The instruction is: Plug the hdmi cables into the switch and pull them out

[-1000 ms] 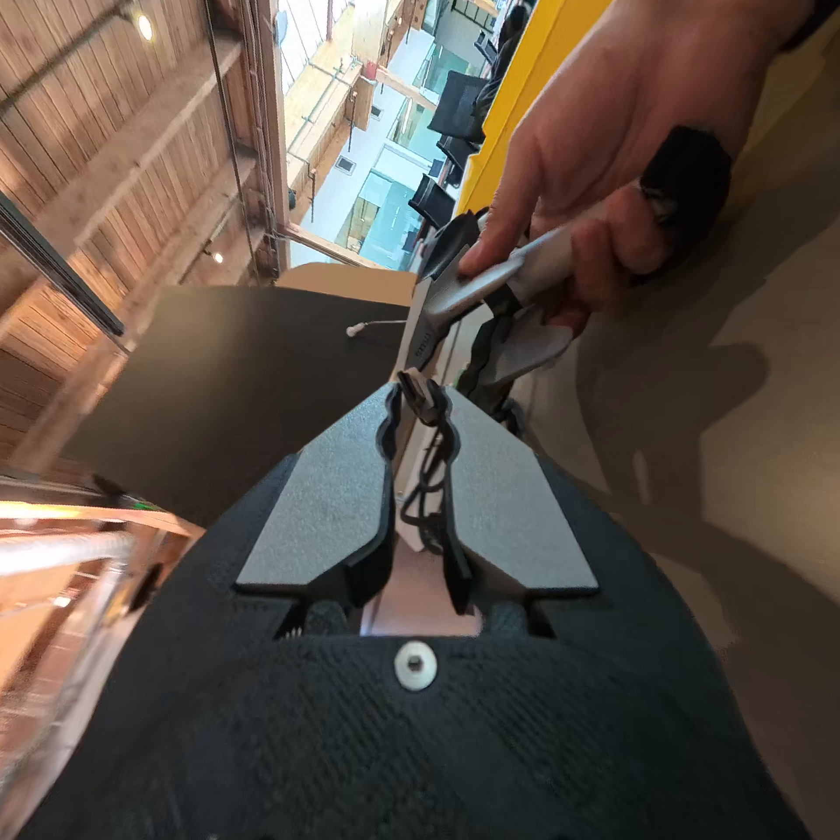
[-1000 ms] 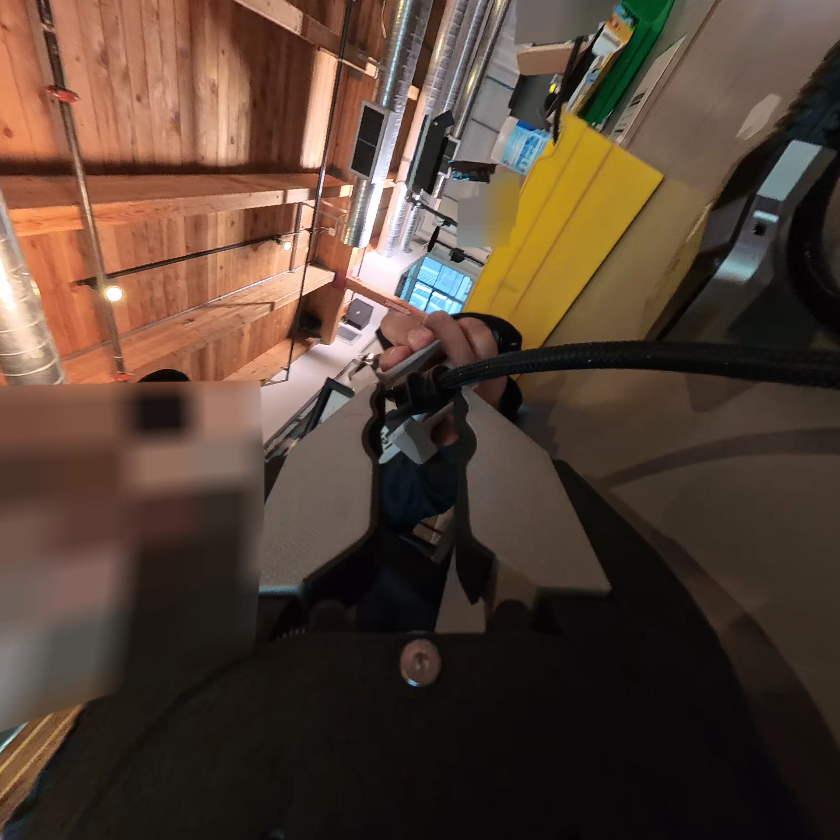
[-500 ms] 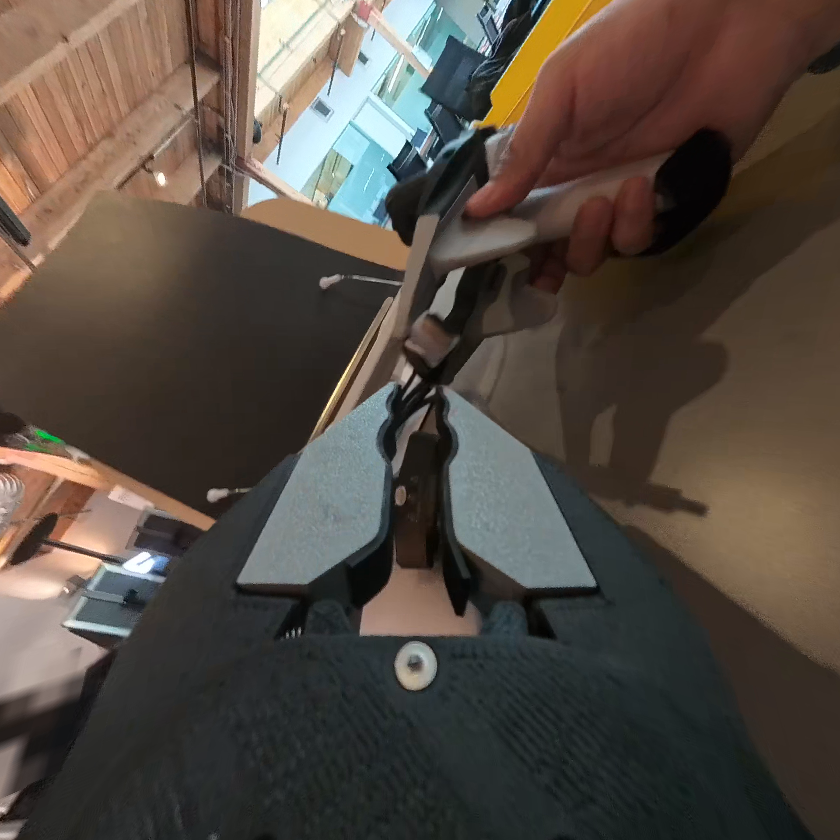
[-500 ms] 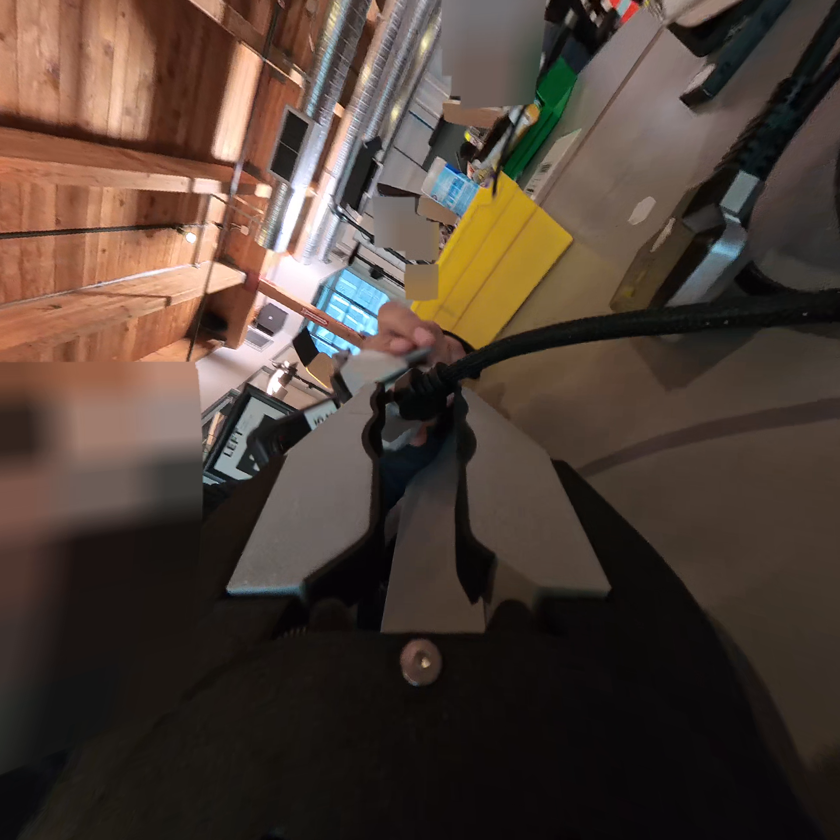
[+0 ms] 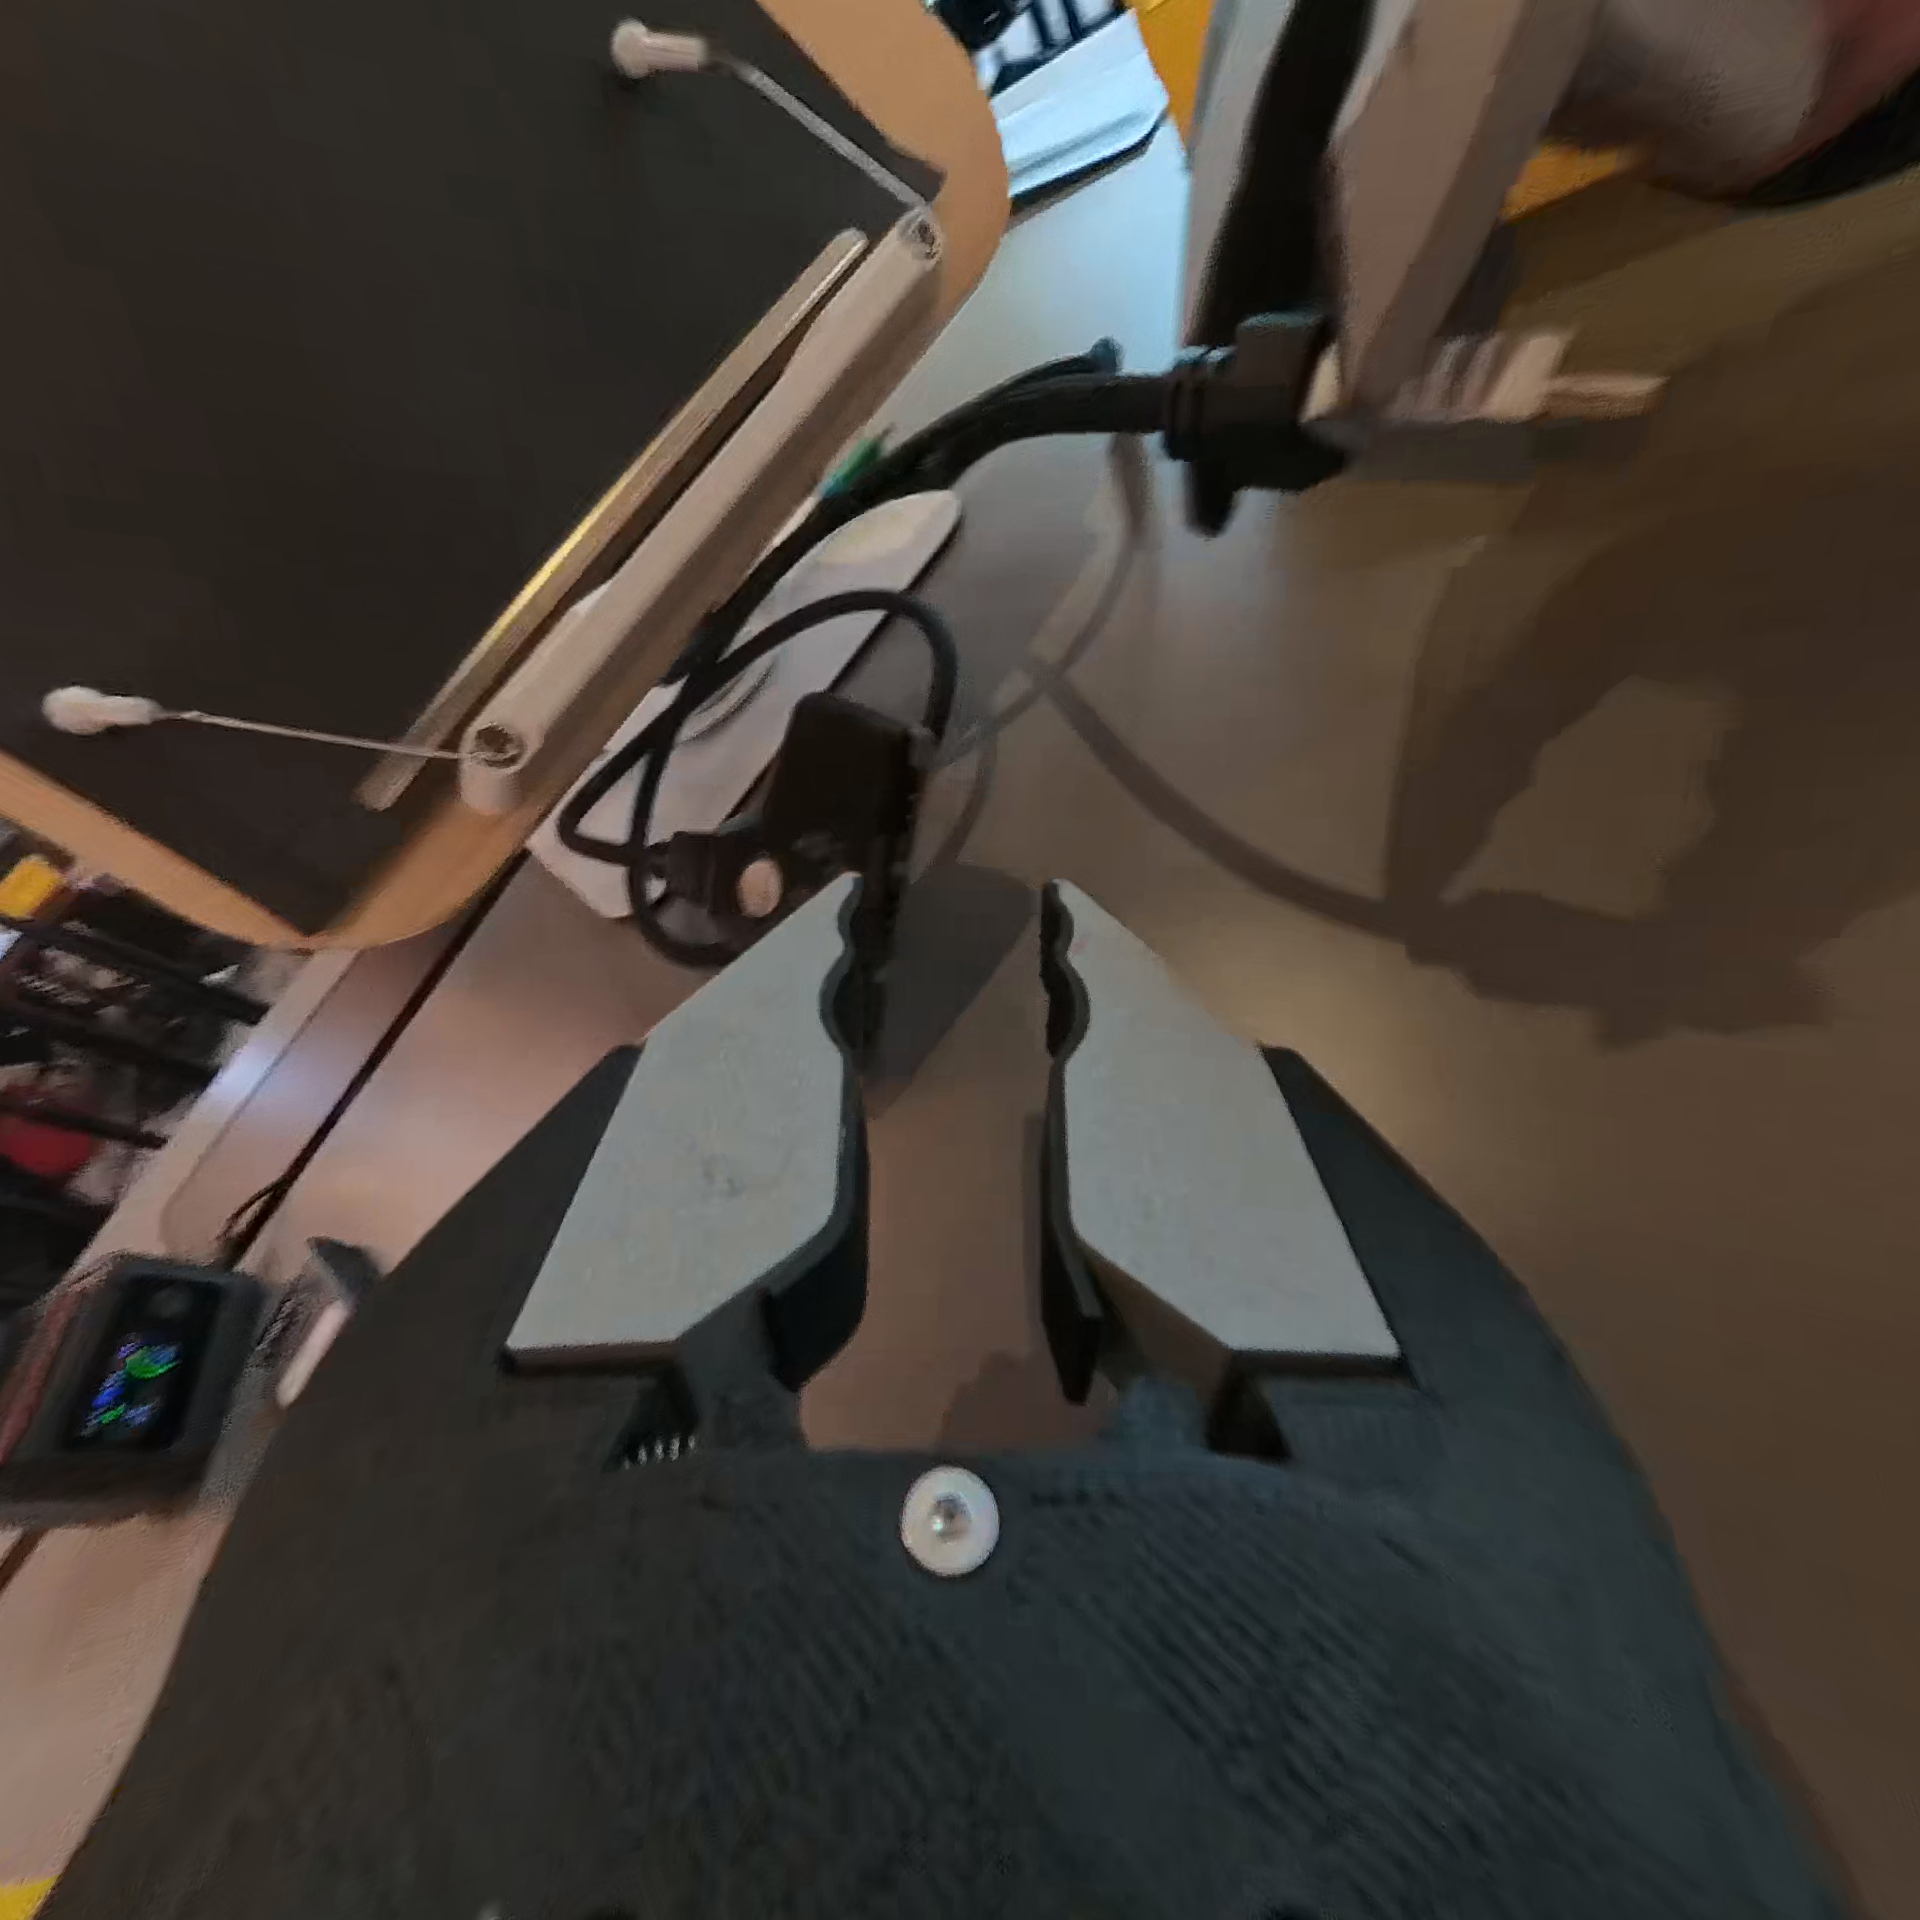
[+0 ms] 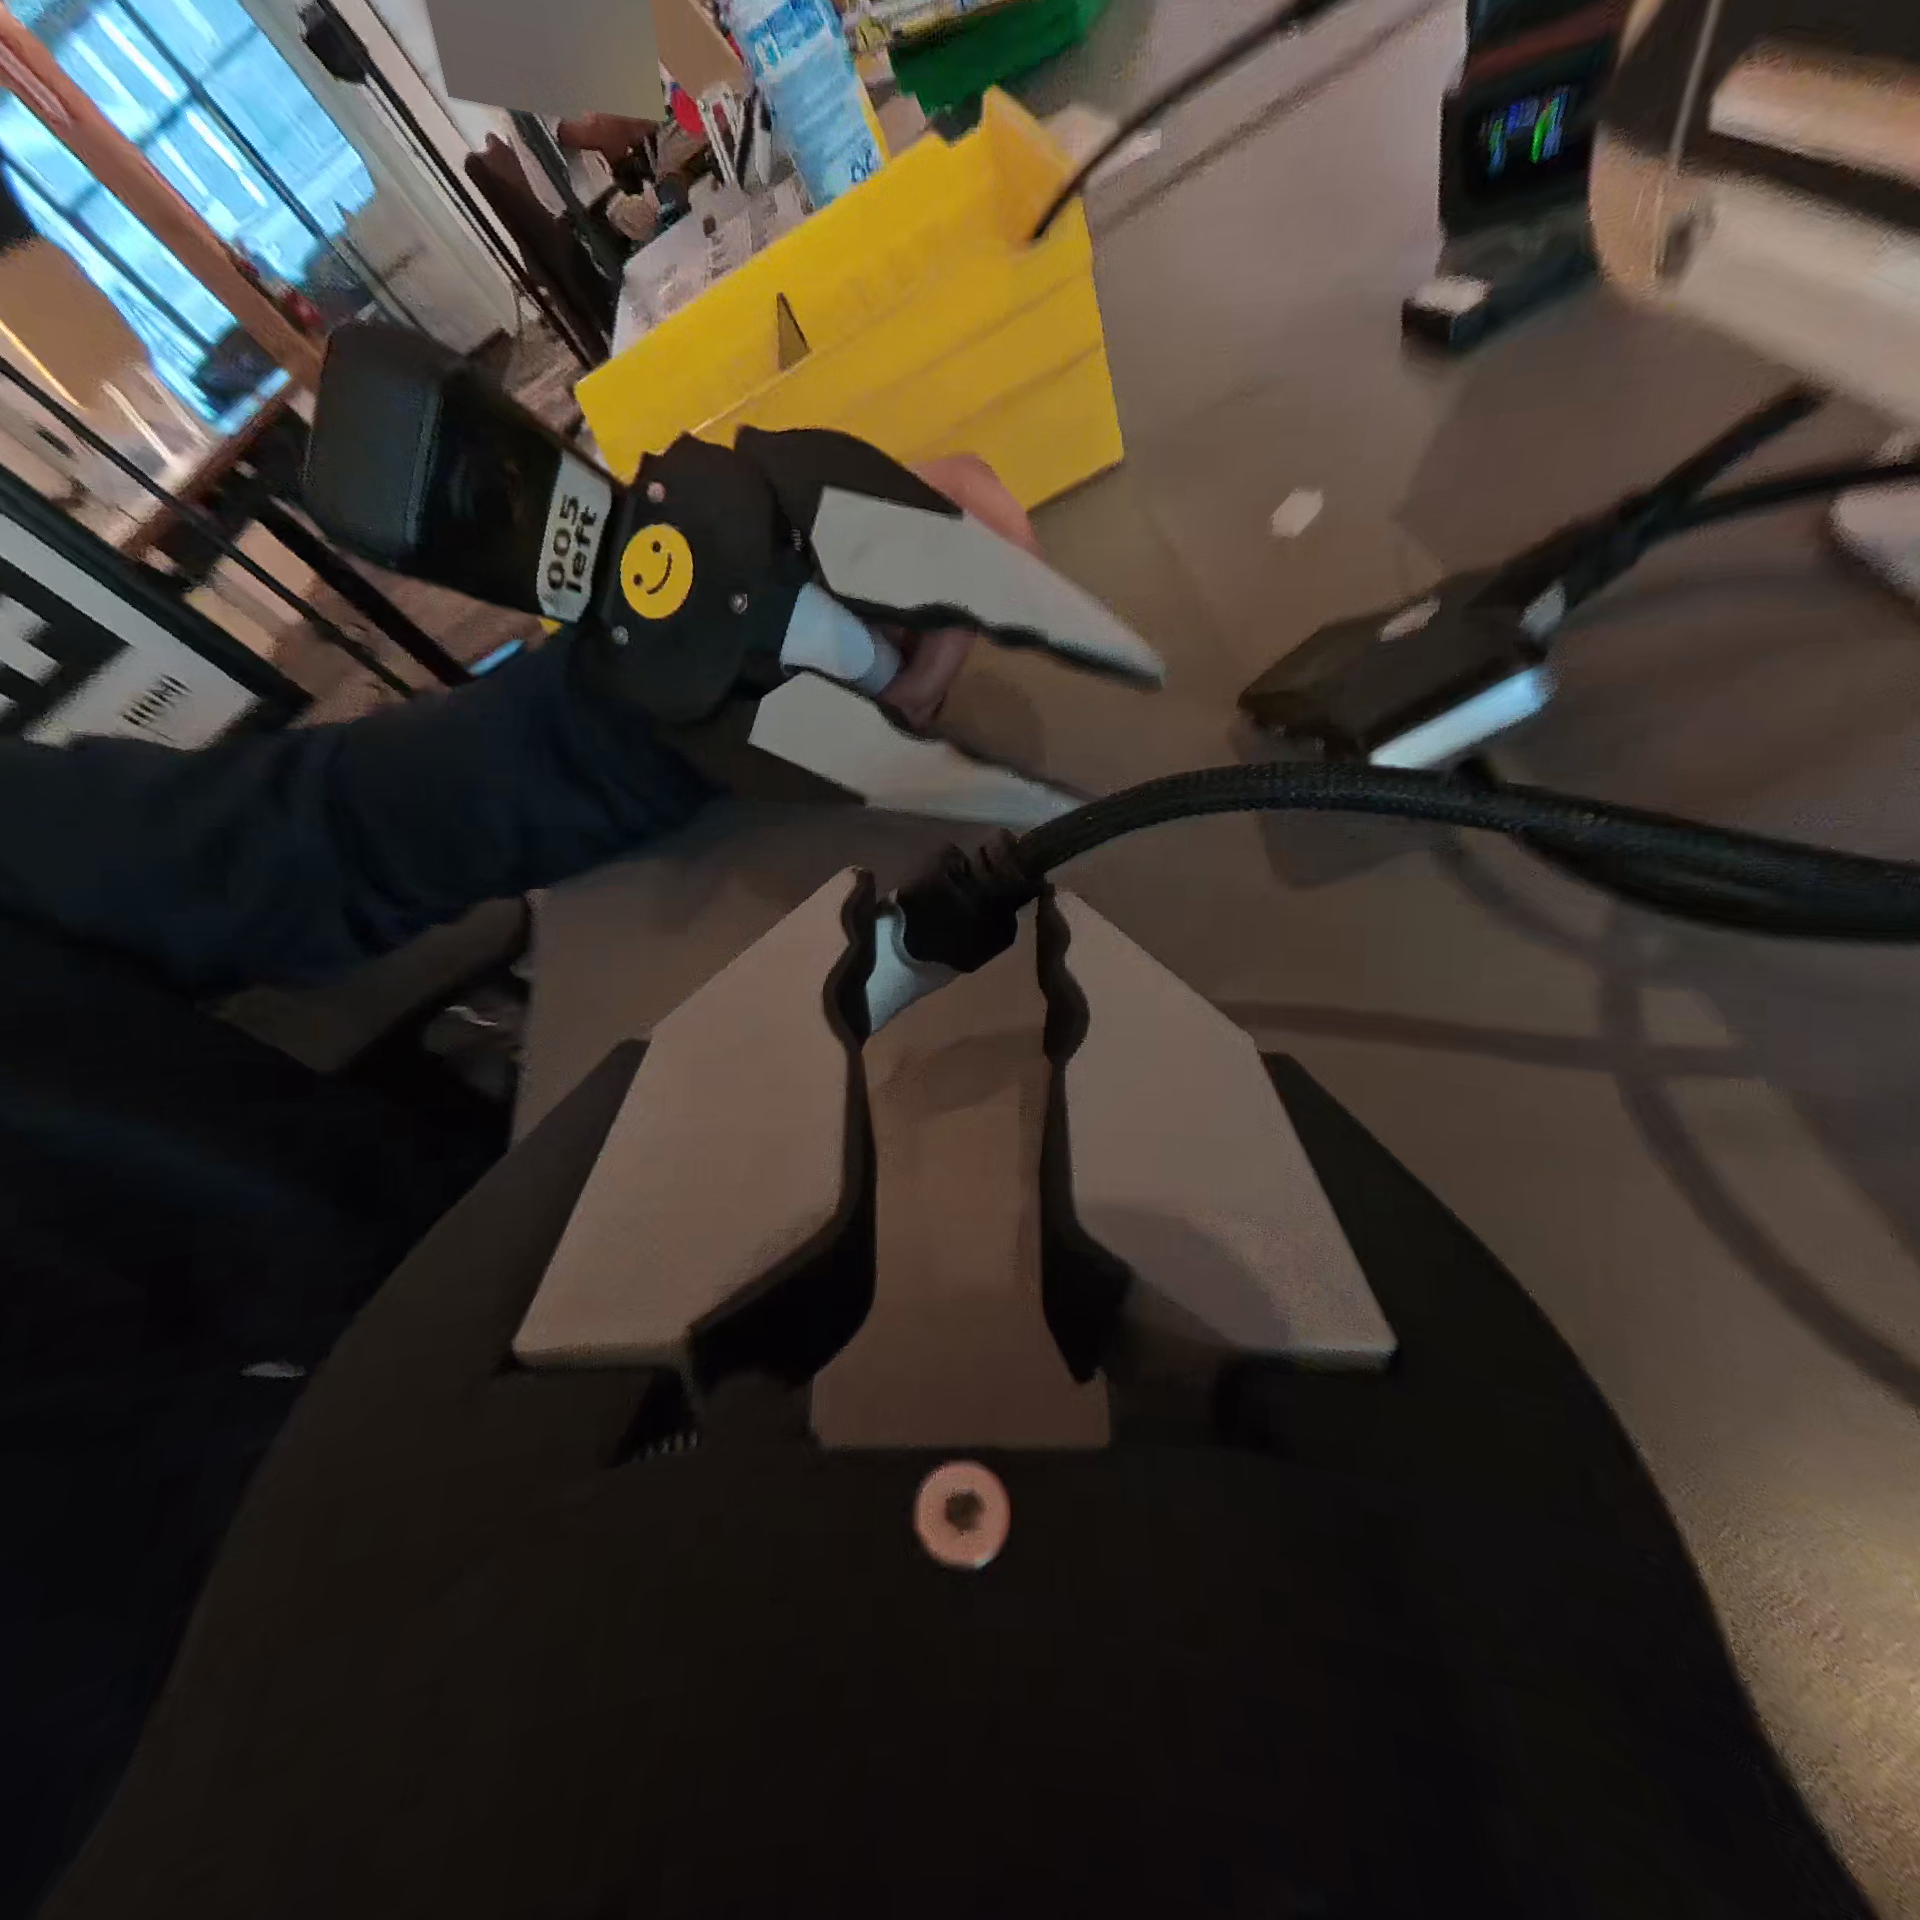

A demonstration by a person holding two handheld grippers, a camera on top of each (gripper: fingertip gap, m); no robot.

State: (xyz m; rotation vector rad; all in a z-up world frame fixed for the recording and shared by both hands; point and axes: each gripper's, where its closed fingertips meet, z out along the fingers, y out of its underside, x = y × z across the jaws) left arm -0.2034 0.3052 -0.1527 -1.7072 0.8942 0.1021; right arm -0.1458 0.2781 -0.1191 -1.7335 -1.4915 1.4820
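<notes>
My right gripper point(image 6: 951, 914) is shut on the plug of a thick black braided HDMI cable point(image 6: 1455, 821), whose silver connector end sits between the fingertips. The left wrist view shows that plug point(image 5: 1247, 416) held in the air at the upper right. The small black switch point(image 5: 842, 769) lies on the table just past my left gripper point(image 5: 951, 904), with thin black cables looped behind it. My left gripper is open; the switch's edge is close to its left fingertip. The switch point(image 6: 1382, 675) also shows in the right wrist view, right of the left gripper's spread fingers point(image 6: 987, 592).
A black board with a wooden rim point(image 5: 416, 312) leans over a white base point(image 5: 644, 748) at the left. A grey cable point(image 5: 1143, 810) crosses the table. A yellow stand point(image 6: 883, 343) is at the back. A small lit screen device point(image 5: 135, 1371) stands nearby. Across from one pair of fingers to the other is roughly 8 cm. To reach the small lit screen device point(image 5: 135, 1371) in a straight line is about 35 cm for my left fingers, about 40 cm for my right. It turns up in the right wrist view point(image 6: 1543, 120) as well.
Both views have swung down from the ceiling to the table. My left gripper held a black piece between its fingers; now its fingers are wider apart and the switch lies beyond them. My right gripper keeps the plug.
</notes>
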